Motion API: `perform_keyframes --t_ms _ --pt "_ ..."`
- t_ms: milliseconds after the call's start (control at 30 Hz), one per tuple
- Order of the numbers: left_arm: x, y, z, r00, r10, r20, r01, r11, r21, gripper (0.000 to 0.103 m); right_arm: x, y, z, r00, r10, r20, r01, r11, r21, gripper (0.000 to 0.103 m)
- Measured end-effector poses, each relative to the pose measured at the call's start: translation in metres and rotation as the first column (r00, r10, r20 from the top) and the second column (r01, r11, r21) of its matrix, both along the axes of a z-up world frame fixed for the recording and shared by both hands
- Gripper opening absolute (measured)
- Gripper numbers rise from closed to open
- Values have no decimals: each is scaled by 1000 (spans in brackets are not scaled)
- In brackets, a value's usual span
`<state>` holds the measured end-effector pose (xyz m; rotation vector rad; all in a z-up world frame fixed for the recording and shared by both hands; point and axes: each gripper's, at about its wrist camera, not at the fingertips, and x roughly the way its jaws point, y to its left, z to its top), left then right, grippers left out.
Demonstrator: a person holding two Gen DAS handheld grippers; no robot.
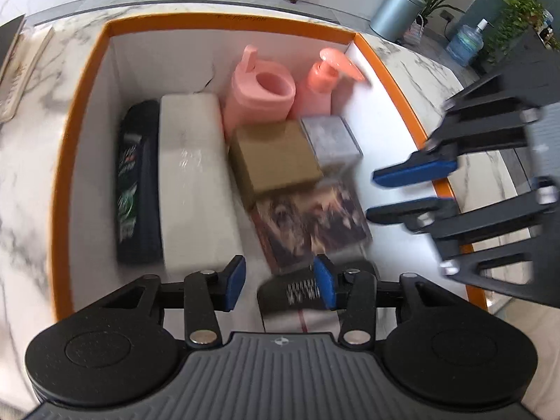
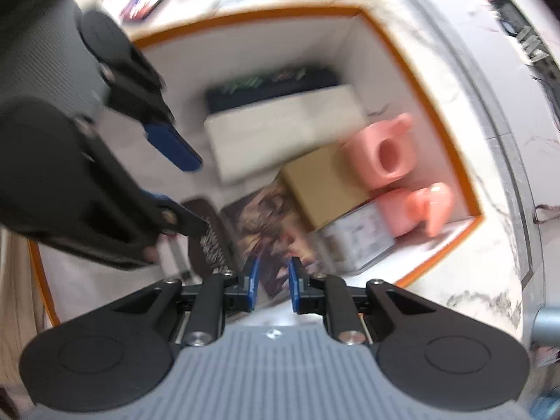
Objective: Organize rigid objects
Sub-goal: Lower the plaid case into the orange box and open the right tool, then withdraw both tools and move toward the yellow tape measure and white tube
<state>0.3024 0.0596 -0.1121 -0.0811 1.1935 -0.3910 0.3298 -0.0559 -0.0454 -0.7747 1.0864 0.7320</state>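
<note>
Both claws, left (image 1: 278, 281) and right (image 2: 273, 285), stood apart and empty; just ahead, the stiff, light-looking cardboard box (image 1: 274, 159) seemed best gripped across its sides.

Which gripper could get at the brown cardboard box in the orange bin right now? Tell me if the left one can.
Probably yes. The left gripper hangs open over the bin's near end, empty, and the brown cardboard box lies on top with nothing over it. The pink cup and grey box crowd its far sides, so grasping could be tight.

White marble-veined countertop (image 1: 423, 80), grey strip along far edge. Beyond: grey metal cylindrical bin (image 1: 397, 8), green potted plants (image 1: 514, 17), blue water jug w/ pump (image 1: 467, 43). Daylight, bright.
</note>
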Motion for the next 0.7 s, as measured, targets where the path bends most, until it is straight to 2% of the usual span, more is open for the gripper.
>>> perform_keyframes --t_ms 133,233,300,400,633,700 --pt "18 -8 -5 1000 -5 2 5 999 37 44 1 -15 26 994 -54 98 47 996 70 17" --pt "27 -14 -13 1000 -13 -18 14 999 45 43 3 -25 43 977 -128 168 108 987 123 20" --pt "31 -17 -15 999 -26 -18 27 999 24 43 0 -33 54 966 -166 199 135 978 161 21" --pt "37 -21 -16 999 -30 -31 30 1000 4 42 -2 -44 64 955 -218 203 175 962 209 21" --pt "39 -19 -17 999 -7 -45 7 1000 -2 40 -2 -66 60 936 -291 198 239 938 251 22" --pt "35 -19 -13 999 -1 -33 2 1000 26 40 -3 -71 57 931 -311 192 257 931 259 22"
